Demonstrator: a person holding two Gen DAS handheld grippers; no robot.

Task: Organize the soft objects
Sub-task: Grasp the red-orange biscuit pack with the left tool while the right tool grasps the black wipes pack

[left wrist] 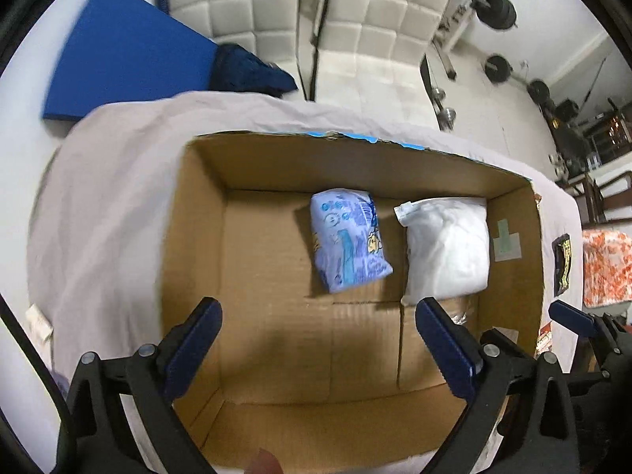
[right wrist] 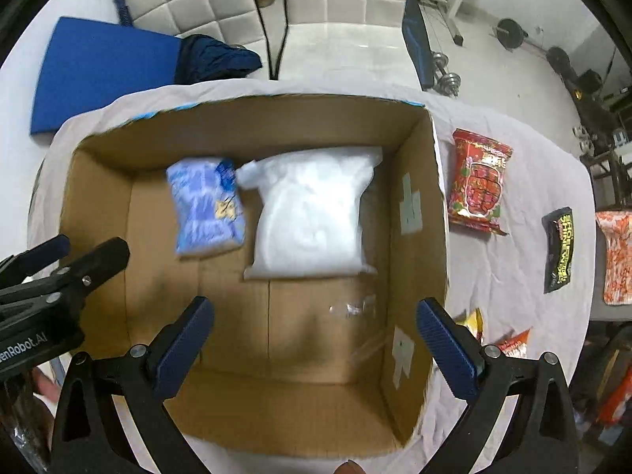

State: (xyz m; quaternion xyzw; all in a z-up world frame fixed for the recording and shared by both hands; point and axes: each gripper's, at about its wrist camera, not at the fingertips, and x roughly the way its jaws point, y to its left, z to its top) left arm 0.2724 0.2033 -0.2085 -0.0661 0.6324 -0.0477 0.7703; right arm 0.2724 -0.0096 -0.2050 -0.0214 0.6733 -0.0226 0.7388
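Observation:
An open cardboard box (left wrist: 197, 245) (right wrist: 418, 181) stands on a table under a light cloth. Inside lie a blue printed soft pack (left wrist: 347, 241) (right wrist: 207, 207) and, touching its right side, a white soft bag (left wrist: 446, 249) (right wrist: 312, 217). My left gripper (left wrist: 320, 347) is open and empty above the box's near half. My right gripper (right wrist: 314, 343) is open and empty above the box's near right part. The left gripper also shows at the left edge of the right wrist view (right wrist: 67, 260).
On the cloth right of the box lie a red snack bag (right wrist: 478, 181), a black snack bag (right wrist: 559, 249) (left wrist: 563, 264), an orange-white pack (right wrist: 616, 256) and more wrappers (right wrist: 509, 343) near the front. Behind the table are white chairs (left wrist: 245, 12), a blue mat (left wrist: 122, 55) and gym weights.

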